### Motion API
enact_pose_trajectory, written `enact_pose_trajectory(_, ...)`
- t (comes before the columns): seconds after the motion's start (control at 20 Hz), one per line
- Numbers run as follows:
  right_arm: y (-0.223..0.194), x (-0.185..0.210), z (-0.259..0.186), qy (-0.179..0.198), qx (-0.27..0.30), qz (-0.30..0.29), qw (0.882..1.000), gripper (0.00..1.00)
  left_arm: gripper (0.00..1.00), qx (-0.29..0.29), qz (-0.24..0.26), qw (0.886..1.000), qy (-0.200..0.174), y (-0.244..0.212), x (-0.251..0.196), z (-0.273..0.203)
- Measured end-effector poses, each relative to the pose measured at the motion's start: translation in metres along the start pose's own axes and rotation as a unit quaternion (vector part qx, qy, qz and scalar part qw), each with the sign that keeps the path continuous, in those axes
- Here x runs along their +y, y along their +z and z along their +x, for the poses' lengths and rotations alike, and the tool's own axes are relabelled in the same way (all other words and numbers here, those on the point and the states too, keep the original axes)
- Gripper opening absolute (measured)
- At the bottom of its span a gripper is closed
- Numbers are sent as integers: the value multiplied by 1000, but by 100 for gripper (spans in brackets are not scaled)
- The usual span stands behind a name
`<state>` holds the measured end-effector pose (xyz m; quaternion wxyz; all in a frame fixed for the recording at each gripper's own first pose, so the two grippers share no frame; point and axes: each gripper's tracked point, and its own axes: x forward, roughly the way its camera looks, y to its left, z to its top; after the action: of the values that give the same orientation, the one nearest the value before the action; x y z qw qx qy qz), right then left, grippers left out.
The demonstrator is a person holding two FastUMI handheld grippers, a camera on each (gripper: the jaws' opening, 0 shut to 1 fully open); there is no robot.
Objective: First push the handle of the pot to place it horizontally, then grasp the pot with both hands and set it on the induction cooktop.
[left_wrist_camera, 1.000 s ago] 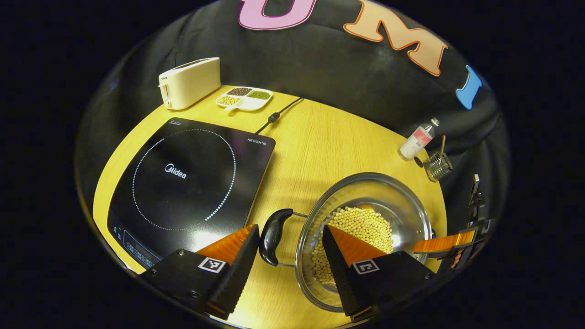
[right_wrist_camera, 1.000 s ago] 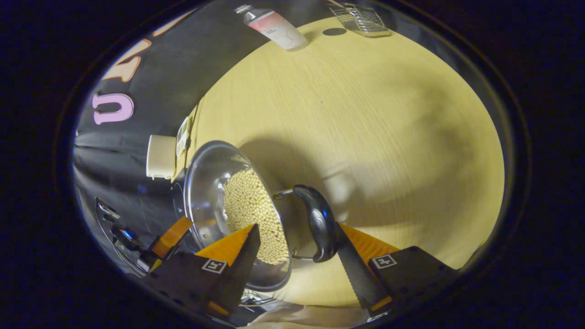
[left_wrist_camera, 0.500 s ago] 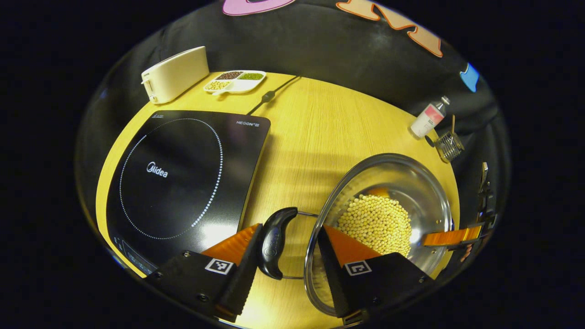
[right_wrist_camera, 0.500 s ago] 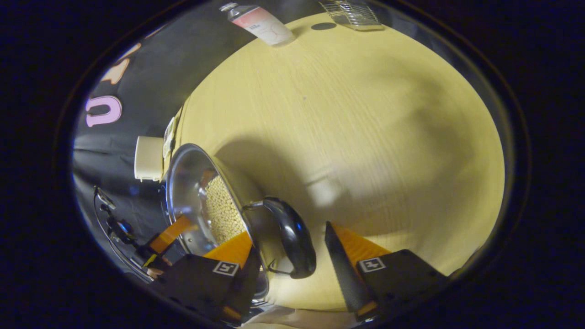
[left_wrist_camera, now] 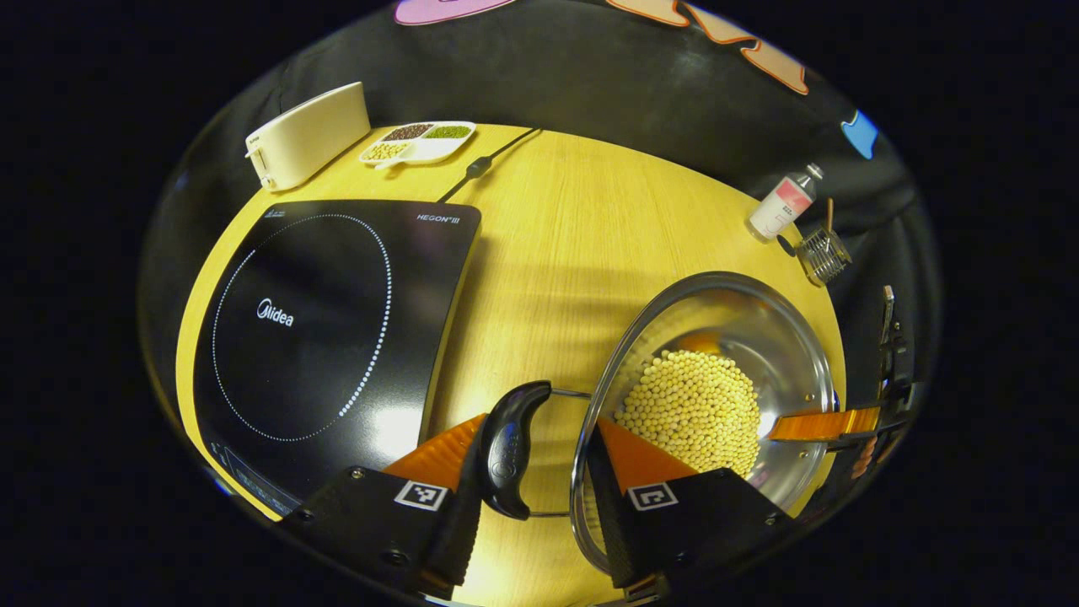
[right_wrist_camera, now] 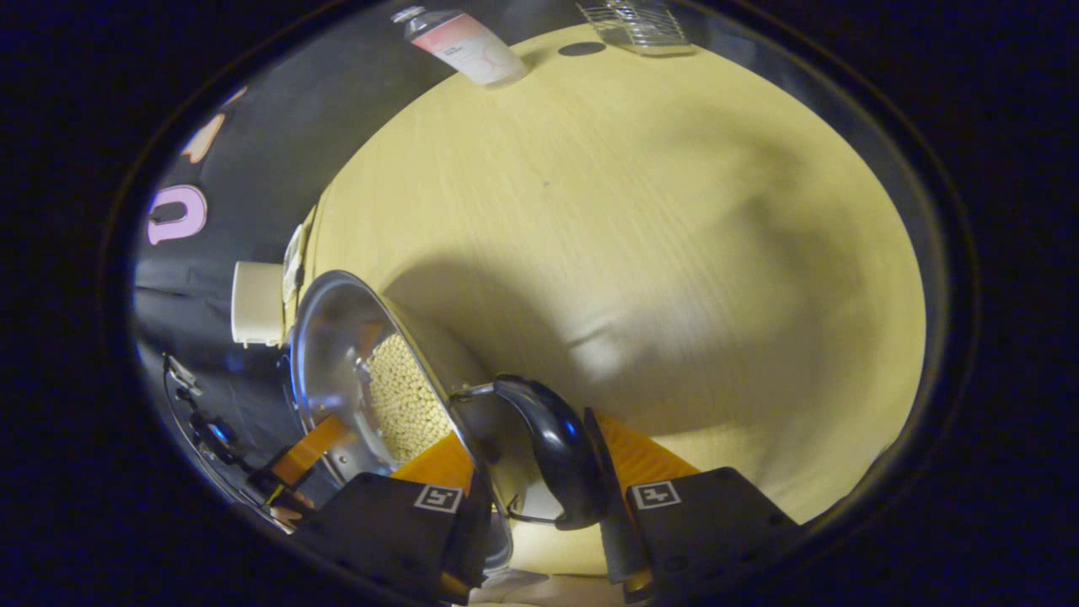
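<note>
Your left hand-held gripper (left_wrist_camera: 533, 472) and right hand-held gripper (right_wrist_camera: 539, 493) each straddle a pot (left_wrist_camera: 725, 371) handle, jaws not visibly clamped; close both, then lift toward the induction cooktop (left_wrist_camera: 320, 329).

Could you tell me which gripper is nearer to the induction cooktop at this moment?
Left. The left gripper straddles the pot handle facing the induction cooktop, one finger beside the cooktop's near edge. The right gripper is at the handle on the pot's far side.

shiny metal pot (left_wrist_camera: 759, 337) with glossy plastic handle (left_wrist_camera: 506, 447), glossy glass-like induction cooktop (left_wrist_camera: 320, 329), matt wood-grain table (left_wrist_camera: 573, 244).
</note>
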<state>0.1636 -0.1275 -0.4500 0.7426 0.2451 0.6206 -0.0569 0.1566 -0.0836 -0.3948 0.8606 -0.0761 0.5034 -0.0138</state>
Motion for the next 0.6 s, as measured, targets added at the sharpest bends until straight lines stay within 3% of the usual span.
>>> enact_pose_trajectory(0.05,0,-4,-5,-4,-4,-1,1000,58,63,-8,19,1000,4,3,-6,-6)
enact_pose_trajectory(0.1,-1,-7,-10,-6,-9,0,1000,51,63,-17,39,999,7,5,-11,-13)
enact_pose_trajectory(0.15,-1,-10,-17,-6,-15,3,1000,51,63,-26,54,998,6,7,-16,-18)
enact_pose_trajectory(0.2,-2,-13,-23,-6,-21,6,1000,58,65,-34,62,997,2,9,-20,-22)
enact_pose_trajectory(0.6,-40,-17,-68,-24,-50,9,998,58,62,-15,78,996,-27,-8,-21,-60)
